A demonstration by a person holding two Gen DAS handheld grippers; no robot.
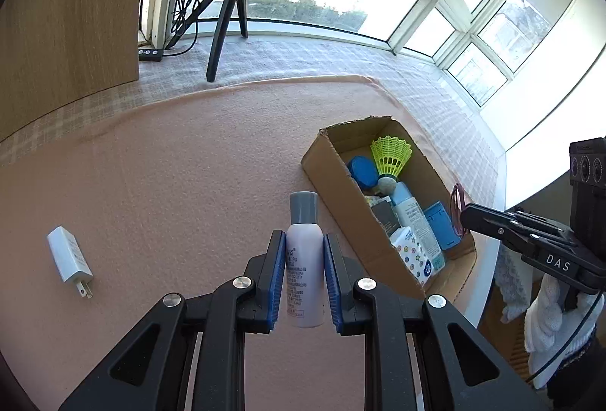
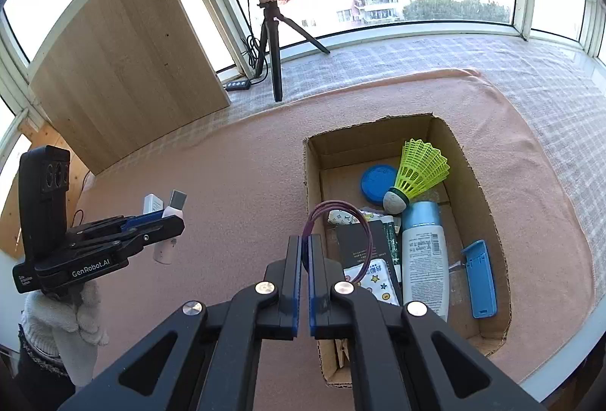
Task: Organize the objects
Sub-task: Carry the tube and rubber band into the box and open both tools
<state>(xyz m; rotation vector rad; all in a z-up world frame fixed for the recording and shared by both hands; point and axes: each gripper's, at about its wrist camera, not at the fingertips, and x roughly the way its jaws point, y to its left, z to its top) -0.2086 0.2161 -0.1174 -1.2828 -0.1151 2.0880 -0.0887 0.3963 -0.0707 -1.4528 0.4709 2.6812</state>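
My left gripper (image 1: 304,240) is shut on a pale lilac spray bottle (image 1: 303,259) with a grey cap, held above the pink cloth, left of the cardboard box (image 1: 329,183). It also shows in the right wrist view (image 2: 166,221). My right gripper (image 2: 305,240) is shut on purple hair ties (image 2: 342,221), held over the box's (image 2: 312,183) left wall. The box holds a yellow shuttlecock (image 2: 420,170), a blue lid (image 2: 378,183), a white bottle (image 2: 424,259), a blue case (image 2: 479,278) and packets. A white charger (image 1: 70,257) lies on the cloth at left.
A ring light on a black tripod (image 2: 274,43) stands at the back by the window. A wooden board (image 2: 121,62) leans at the back left. The pink cloth (image 2: 235,164) covers the table; a checked cloth lies beyond it.
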